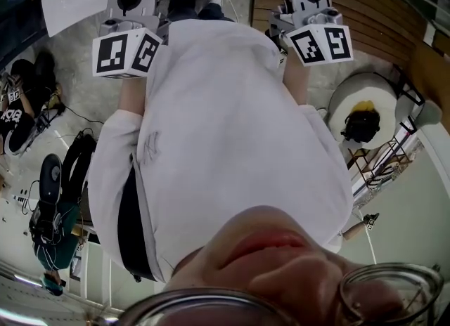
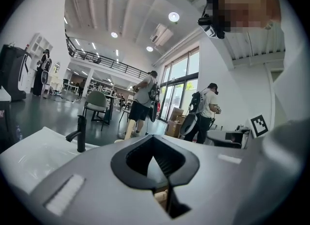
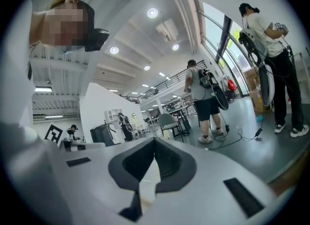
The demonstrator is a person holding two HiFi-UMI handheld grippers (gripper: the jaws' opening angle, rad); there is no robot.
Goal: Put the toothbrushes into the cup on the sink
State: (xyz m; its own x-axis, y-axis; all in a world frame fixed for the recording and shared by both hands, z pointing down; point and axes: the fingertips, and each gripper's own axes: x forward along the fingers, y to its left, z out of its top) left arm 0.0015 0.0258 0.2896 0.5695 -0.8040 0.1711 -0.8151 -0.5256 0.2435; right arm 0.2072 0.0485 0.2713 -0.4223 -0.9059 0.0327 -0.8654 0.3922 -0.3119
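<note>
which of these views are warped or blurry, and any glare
Head view: strong fisheye bend, the white shirt fills it, glasses at the bottom edge are soft. Left gripper view: dark round vignette, ceiling lights blown out. Right gripper view: same vignette, windows glaring.

The grey two-jaw left gripper (image 2: 155, 164) and the matching grey right gripper (image 3: 154, 161) are held low at either side of the person's white-shirted torso (image 1: 225, 142). The bare forearms run straight down beside it. Both pairs of jaws are pressed together, with nothing between them.
</note>
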